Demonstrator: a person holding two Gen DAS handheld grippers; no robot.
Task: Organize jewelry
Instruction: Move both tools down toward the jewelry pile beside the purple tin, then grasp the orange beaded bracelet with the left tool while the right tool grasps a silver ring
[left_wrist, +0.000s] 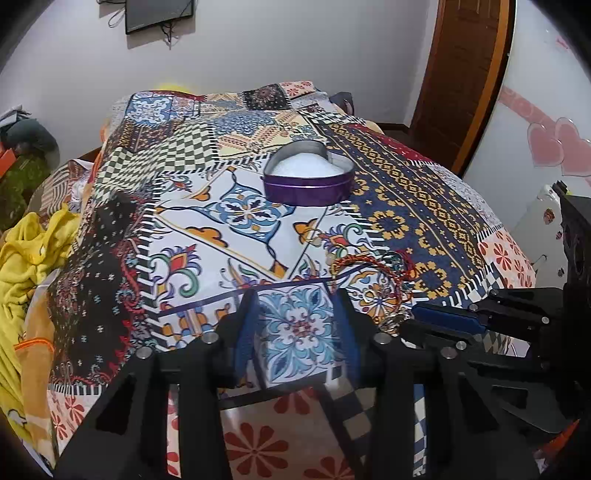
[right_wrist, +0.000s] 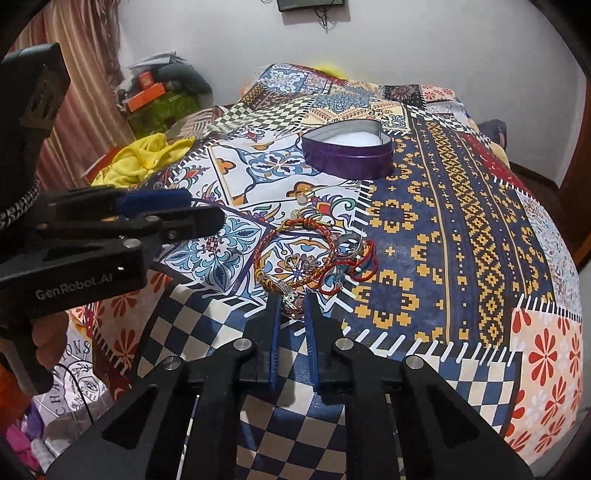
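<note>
The right tool (right_wrist: 291, 301) stands narrow around a small silver piece (right_wrist: 289, 297) at the near edge of the jewelry pile (right_wrist: 314, 254) on the bed (right_wrist: 461, 229). Tangled cords could drag along. The left tool (left_wrist: 297, 295) hovers wide, empty, short of the heart-shaped tin (left_wrist: 308, 181).

The bedspread (right_wrist: 461, 229) is patchwork: navy with mustard geometric motifs at right, blue-and-white floral tiles and checks centre, red flowers on peach at lower right. The heart-shaped tin (right_wrist: 347, 157) above centre is purple outside, silver-lined, with white filling. The bracelets (right_wrist: 317, 254) are red and orange cord. Yellow cloth (right_wrist: 144, 158) lies at upper left.
</note>
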